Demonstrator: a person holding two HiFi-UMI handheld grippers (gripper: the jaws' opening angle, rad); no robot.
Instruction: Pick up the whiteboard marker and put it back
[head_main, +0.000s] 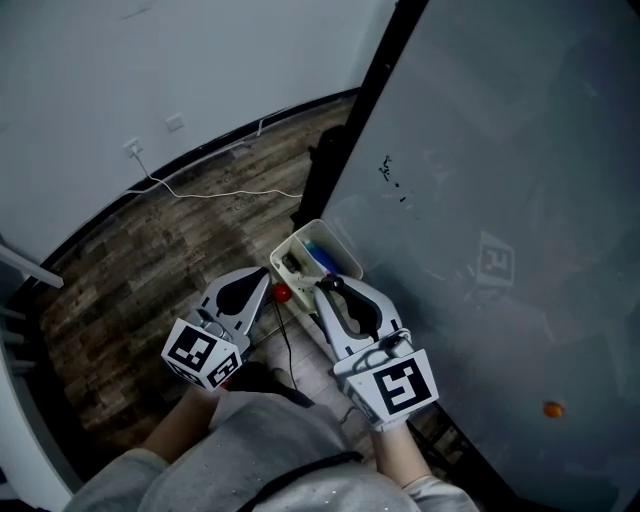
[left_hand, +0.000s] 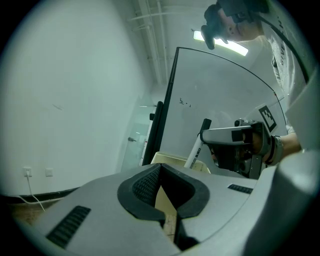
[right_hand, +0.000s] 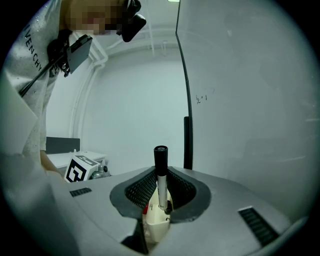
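Grasp phase of the pick-and-return cycle. Right gripper (head_main: 332, 288) is clamped on the white-barrelled, black-capped whiteboard marker (right_hand: 160, 175), which stands upright between the pads, cap uppermost, directly above the cream plastic open-topped tray (head_main: 296, 241). Left gripper (left_hand: 159, 172) has its jaws closed tip to tip with nothing between them (only the tray wall shows through the gap behind the pads) and sits at 9 o'clock of its partner. In the head view the tray lies at 12 o'clock of both grippers, against the large grey whiteboard (head_main: 500, 200) that fills the 3 o'clock side. A blue object (head_main: 322, 258) rests inside the tray, and a small red item (head_main: 283, 294) of unclear kind shows between the grippers. Judged step: marker in hand, return pending. The next move would call for lowering the marker into a free part of the tray, beside the blue object, and parting the jaws only once the barrel is supported.
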